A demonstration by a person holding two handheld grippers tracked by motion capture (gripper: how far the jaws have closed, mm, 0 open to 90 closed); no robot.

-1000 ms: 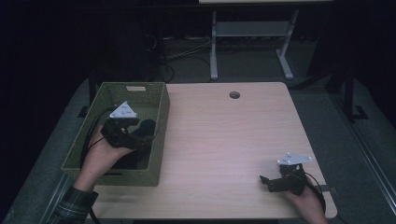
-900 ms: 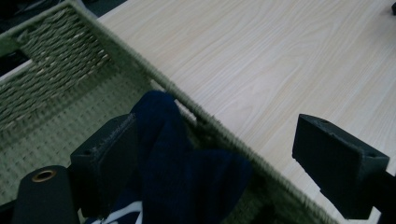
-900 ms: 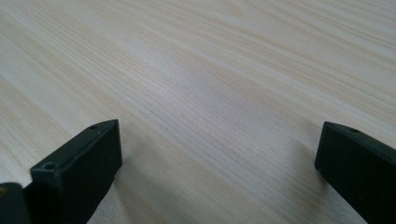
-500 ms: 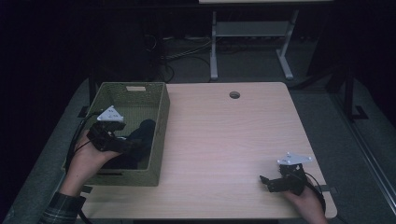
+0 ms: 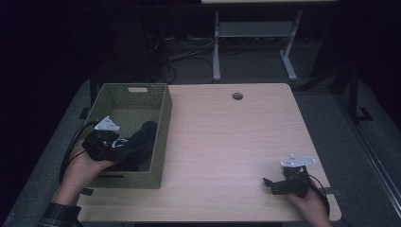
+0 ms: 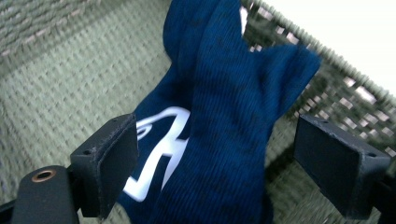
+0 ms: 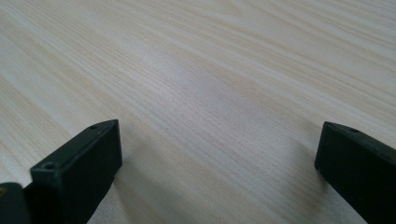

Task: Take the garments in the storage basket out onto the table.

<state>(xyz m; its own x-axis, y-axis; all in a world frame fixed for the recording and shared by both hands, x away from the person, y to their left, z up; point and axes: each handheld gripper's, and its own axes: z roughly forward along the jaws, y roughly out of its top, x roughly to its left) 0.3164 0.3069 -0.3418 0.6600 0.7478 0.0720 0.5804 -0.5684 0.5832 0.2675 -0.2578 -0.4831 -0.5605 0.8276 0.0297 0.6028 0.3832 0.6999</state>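
With jaws wide apart, the left gripper [image 5: 124,153] straddles the navy cloth [image 6: 224,107] in the basket [image 5: 162,124] at the desk's nine o'clock, seemingly about to clamp and lift; the right gripper [image 5: 269,184] rests agape at five o'clock.

basket wall [image 5: 163,137] blocks sideways exit; tabletop [image 5: 227,142] open.

We have three views. The high view looks forward and down from above the near edge of the table [image 5: 227,137], taking in the whole top and the basket [image 5: 161,142] at its left. The left gripper view sits close inside that basket [image 6: 56,79], facing its far wall. The right gripper view looks low and close along the table [image 7: 210,84] surface, at the high view's near right corner.
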